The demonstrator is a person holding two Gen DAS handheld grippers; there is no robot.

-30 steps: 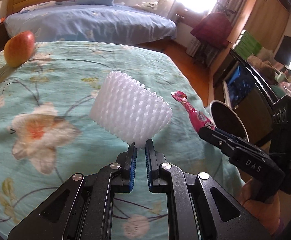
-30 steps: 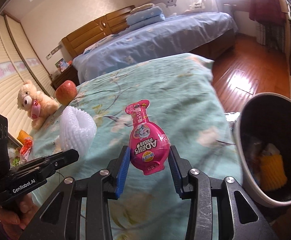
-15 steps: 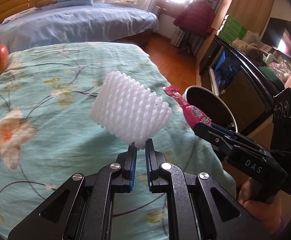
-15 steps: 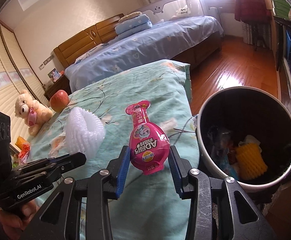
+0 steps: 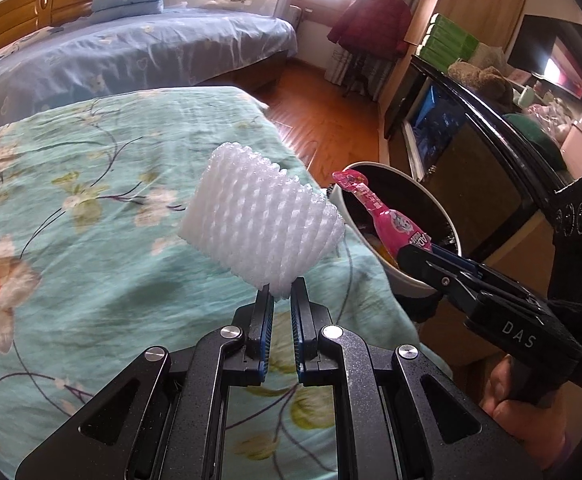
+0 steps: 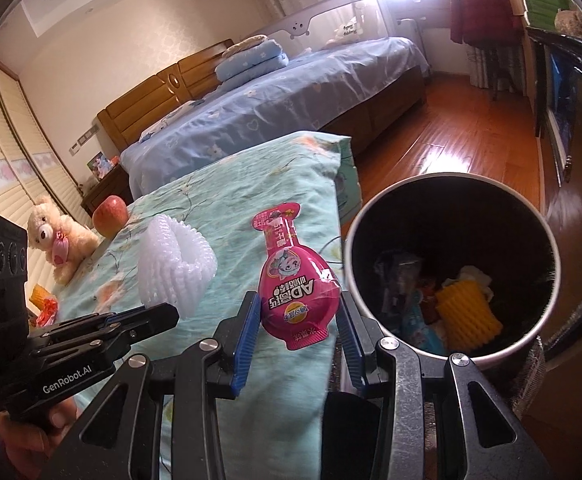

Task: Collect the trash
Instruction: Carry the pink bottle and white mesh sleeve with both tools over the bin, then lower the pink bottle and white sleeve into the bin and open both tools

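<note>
Pinching a white foam fruit net (image 5: 261,222) by its bottom edge above the floral bedspread (image 5: 71,240), the left gripper (image 5: 281,292) is nearly closed on it. The right gripper (image 6: 297,320) clamps a pink drink pouch (image 6: 295,284) half-wide by its bulging sides beside the trash bin (image 6: 547,236); both look featherlight and crushable.

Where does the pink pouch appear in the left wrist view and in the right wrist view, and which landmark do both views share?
Left wrist view: the pink pouch is right of centre, held in the right gripper in front of the trash bin.
Right wrist view: the pouch is at centre, between the blue fingers.
Shared landmark: the white foam net, left of the pouch in both.
</note>
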